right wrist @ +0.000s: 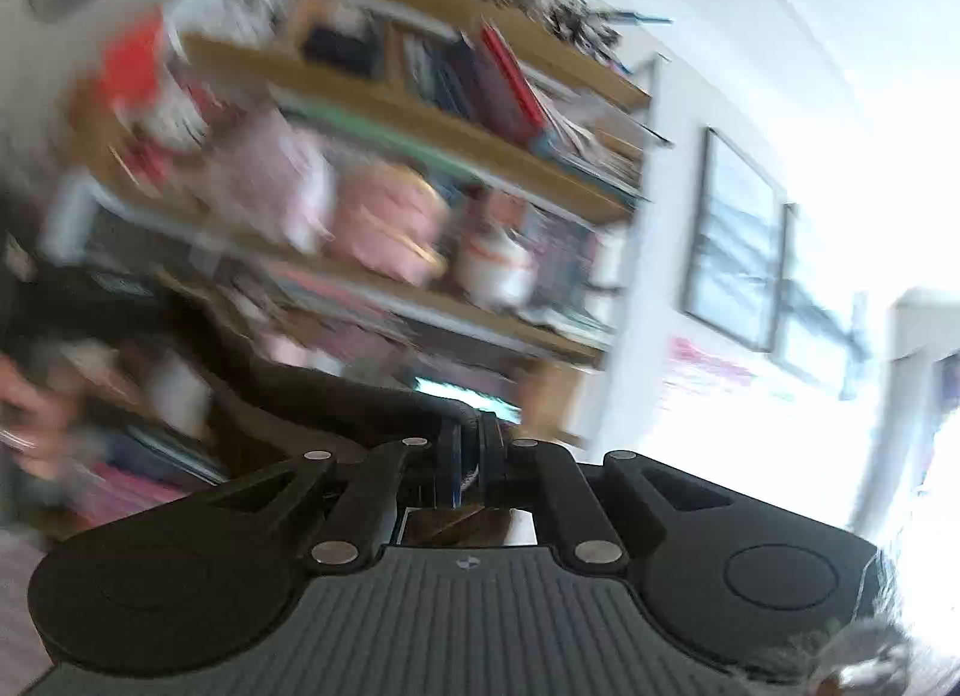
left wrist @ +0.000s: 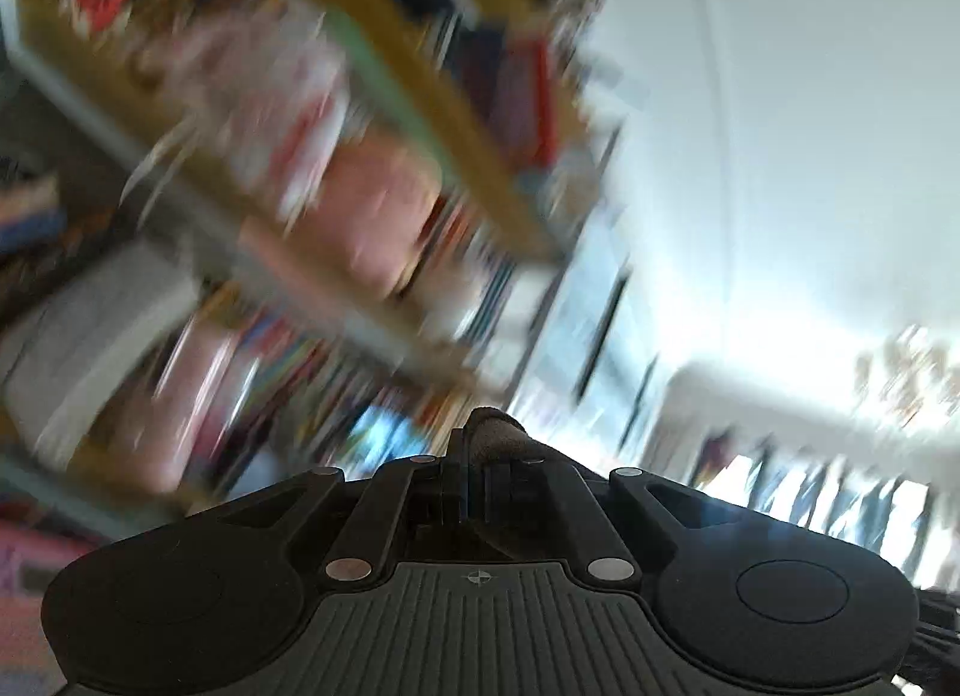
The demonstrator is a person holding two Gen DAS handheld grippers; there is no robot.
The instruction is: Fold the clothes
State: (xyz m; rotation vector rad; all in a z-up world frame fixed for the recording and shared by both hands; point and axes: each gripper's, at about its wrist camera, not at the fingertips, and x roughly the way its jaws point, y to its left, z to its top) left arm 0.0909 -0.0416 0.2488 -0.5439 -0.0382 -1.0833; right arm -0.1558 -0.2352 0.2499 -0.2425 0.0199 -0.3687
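Matt black plastic left gripper [left wrist: 480, 444] pinching dark napped cloth [left wrist: 495, 432], right gripper [right wrist: 471, 444] alike, wooden shelves [right wrist: 420, 120], glossy framed picture [right wrist: 732, 240]

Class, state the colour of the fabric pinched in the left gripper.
Dark brown fabric, clearest in the left wrist view, clamped in the left gripper.

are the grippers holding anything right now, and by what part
Both are shut on dark cloth. The left hand-held gripper pinches a brown fabric fold at its tip; the right hand-held gripper clamps the edge of a dark garment trailing leftward.
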